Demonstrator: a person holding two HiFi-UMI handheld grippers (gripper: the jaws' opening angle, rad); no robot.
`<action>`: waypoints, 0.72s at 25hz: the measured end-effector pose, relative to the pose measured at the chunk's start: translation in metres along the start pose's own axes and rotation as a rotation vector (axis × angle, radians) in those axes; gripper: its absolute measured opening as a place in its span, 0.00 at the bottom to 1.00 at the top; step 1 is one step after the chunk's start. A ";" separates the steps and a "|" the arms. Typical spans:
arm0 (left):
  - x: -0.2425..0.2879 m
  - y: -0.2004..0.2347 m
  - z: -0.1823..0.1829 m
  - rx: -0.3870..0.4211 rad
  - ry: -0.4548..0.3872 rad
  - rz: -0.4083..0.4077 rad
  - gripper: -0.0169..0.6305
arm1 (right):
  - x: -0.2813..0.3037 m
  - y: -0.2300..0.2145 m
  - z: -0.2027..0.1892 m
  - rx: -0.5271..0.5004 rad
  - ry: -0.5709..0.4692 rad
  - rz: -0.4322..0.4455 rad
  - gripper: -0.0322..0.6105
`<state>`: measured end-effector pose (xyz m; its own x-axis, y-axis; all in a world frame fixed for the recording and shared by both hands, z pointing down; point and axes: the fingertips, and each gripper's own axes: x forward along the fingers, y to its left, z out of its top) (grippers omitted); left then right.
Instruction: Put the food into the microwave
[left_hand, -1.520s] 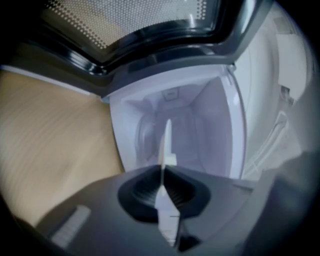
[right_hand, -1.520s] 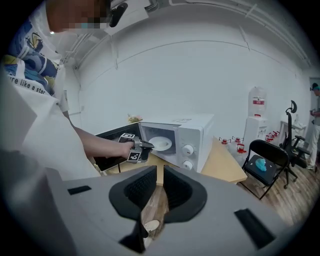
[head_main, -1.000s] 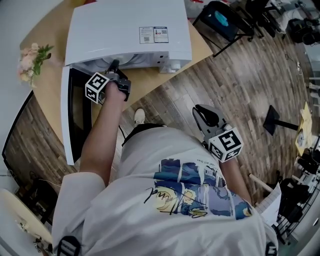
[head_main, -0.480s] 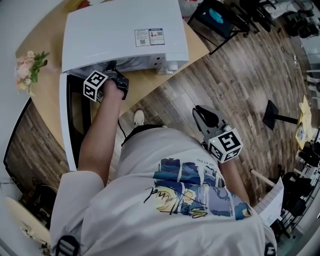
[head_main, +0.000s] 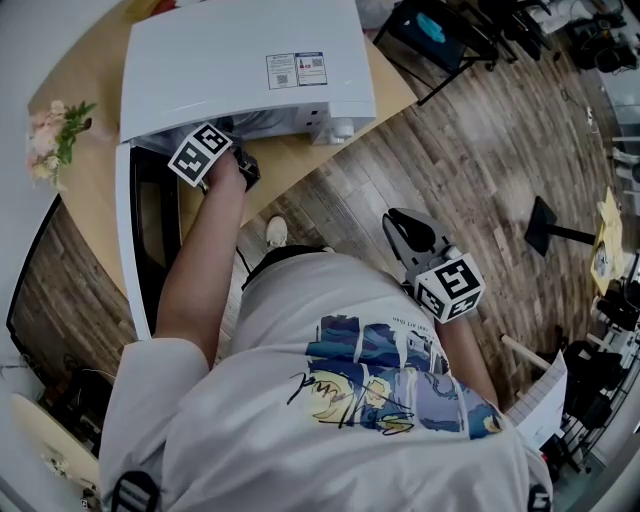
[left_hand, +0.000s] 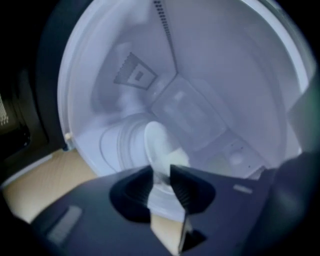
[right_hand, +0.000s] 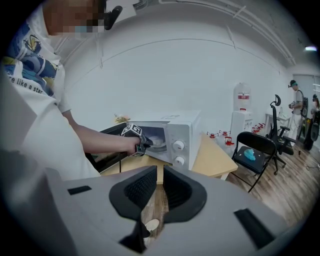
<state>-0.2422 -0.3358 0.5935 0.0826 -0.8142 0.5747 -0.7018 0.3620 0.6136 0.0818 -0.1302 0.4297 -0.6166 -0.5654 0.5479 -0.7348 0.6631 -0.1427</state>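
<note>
The white microwave (head_main: 250, 60) stands on a wooden table (head_main: 300, 160) with its door (head_main: 140, 240) swung open to the left. My left gripper (left_hand: 161, 175) reaches into the cavity; in the head view only its marker cube (head_main: 205, 152) shows at the mouth. Its jaws are opening, with the rim of a white plate (left_hand: 157, 145) of pale food between them; the plate rests on the turntable. The picture is blurred. My right gripper (right_hand: 160, 187) hangs over the wood floor (head_main: 450, 170), jaws drawn to a thin slit, holding nothing.
A small bunch of flowers (head_main: 55, 135) sits at the table's left edge. A black folding chair (right_hand: 255, 150) with a blue thing on it stands right of the table, a water dispenser (right_hand: 241, 117) behind it. A person (right_hand: 295, 100) stands far right.
The left gripper has rolled at the microwave's mouth, so its marker cube shows a different face. The right gripper has kept still.
</note>
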 end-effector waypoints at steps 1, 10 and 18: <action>-0.001 0.000 0.000 0.048 0.002 0.025 0.20 | 0.000 0.000 0.000 0.001 0.001 0.002 0.11; 0.004 -0.003 -0.002 0.339 0.020 0.155 0.32 | -0.007 0.001 -0.008 -0.004 0.007 0.012 0.11; 0.008 -0.008 -0.005 0.467 0.026 0.217 0.37 | -0.017 0.000 -0.015 -0.001 0.006 0.015 0.11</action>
<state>-0.2326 -0.3427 0.5956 -0.0863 -0.7289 0.6791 -0.9453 0.2751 0.1751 0.0963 -0.1130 0.4322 -0.6263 -0.5523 0.5502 -0.7248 0.6725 -0.1500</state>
